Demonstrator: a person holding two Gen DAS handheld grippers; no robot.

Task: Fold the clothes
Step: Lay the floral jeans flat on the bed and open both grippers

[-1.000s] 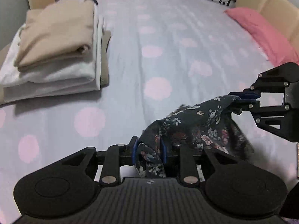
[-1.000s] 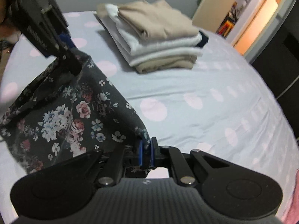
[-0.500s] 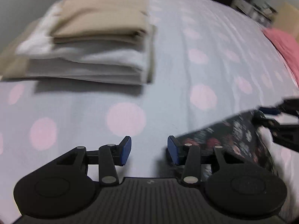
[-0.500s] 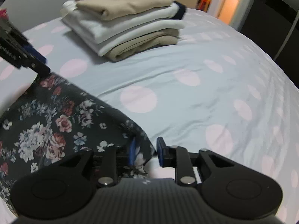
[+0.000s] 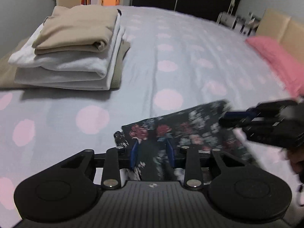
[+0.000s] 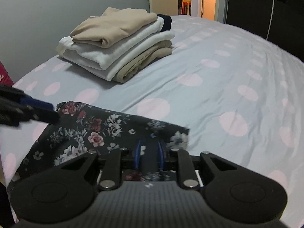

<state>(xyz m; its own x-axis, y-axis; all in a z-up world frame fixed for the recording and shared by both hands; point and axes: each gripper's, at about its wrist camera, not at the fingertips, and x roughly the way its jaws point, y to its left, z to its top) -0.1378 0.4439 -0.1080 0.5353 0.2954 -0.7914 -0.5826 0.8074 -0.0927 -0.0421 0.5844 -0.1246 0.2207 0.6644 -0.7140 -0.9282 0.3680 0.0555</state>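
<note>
The flowery cloth (image 5: 182,131) lies flat on the bed (image 5: 190,60), close in front. The pile of folded clothes (image 5: 74,51) sits farther back on the left. The pillow (image 5: 275,60) lies at the bed's far right edge.

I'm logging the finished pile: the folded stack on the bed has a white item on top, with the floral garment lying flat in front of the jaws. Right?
Not quite. The folded stack is topped by a beige item, with the white ones beneath it, as the right wrist view shows. The floral garment does lie flat on the bed.
</note>
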